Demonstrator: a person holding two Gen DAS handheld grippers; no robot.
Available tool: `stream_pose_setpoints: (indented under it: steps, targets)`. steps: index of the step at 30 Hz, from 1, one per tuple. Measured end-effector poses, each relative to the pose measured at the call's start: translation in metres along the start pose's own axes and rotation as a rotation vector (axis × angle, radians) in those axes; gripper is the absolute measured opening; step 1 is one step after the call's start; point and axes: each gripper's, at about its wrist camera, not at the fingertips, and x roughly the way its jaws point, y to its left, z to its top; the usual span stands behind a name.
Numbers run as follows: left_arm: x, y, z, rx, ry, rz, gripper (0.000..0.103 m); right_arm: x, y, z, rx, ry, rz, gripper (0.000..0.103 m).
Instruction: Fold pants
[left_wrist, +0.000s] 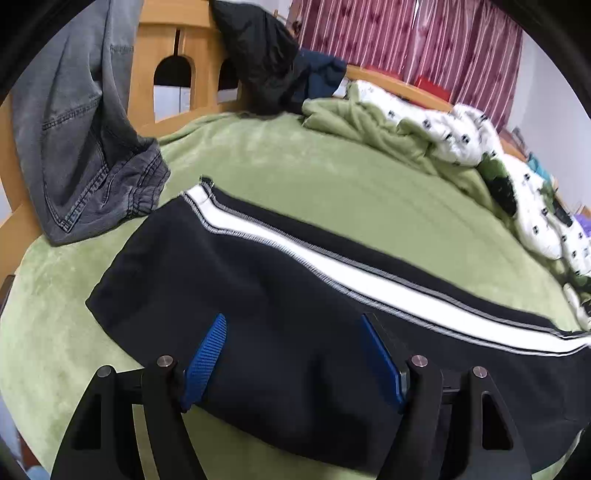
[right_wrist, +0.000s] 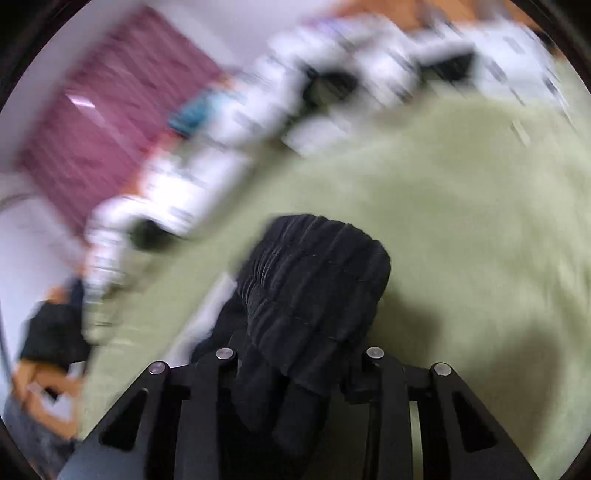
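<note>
Black pants (left_wrist: 258, 295) with a white side stripe (left_wrist: 369, 280) lie stretched across the green blanket (left_wrist: 332, 177) in the left wrist view. My left gripper (left_wrist: 291, 316) hovers over the dark cloth near the front edge, open; its blue pads (left_wrist: 205, 362) stand wide apart and hold nothing. In the blurred right wrist view, a bunched black elastic waistband of the pants (right_wrist: 314, 266) sticks up from between the fingers of my right gripper (right_wrist: 299, 332), which is shut on it. The cloth hides the fingertips. This bunch hangs above the blanket (right_wrist: 461, 221) and casts a shadow.
Grey jeans (left_wrist: 74, 147) hang over the wooden bed frame (left_wrist: 166, 44) at the left. A black garment (left_wrist: 258, 55) drapes over the headboard. A rumpled green and white quilt (left_wrist: 454, 140) lines the far right side. Maroon striped curtains (left_wrist: 406, 37) hang behind.
</note>
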Motion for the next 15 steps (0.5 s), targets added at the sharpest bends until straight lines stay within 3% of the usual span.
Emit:
stream_pose_setpoints:
  steps: [2, 4, 6, 7, 9, 12, 15]
  targets:
    - [-0.006, -0.004, -0.004, 0.01, -0.002, -0.013, 0.072, -0.003, -0.002, -0.002, -0.034, -0.027, -0.036, 0.034]
    - [-0.008, -0.004, -0.01, 0.012, 0.02, -0.033, 0.072, 0.021, -0.019, -0.013, -0.017, 0.089, -0.147, 0.048]
    - [-0.009, -0.001, -0.016, 0.013, 0.044, -0.063, 0.072, 0.045, -0.04, -0.03, 0.002, 0.222, -0.233, 0.056]
    - [-0.011, 0.001, -0.02, 0.012, 0.057, -0.088, 0.072, 0.038, -0.047, -0.035, 0.012, 0.184, -0.198, 0.057]
    - [-0.015, 0.004, -0.029, 0.021, 0.084, -0.13, 0.072, 0.023, -0.042, -0.03, -0.008, 0.182, -0.243, 0.072]
    - [-0.022, 0.012, -0.047, 0.027, 0.134, -0.223, 0.072, -0.003, -0.026, -0.032, -0.046, 0.163, -0.299, 0.072]
    - [-0.025, 0.017, -0.073, 0.035, 0.222, -0.379, 0.072, -0.026, 0.002, -0.041, -0.065, 0.146, -0.313, 0.072]
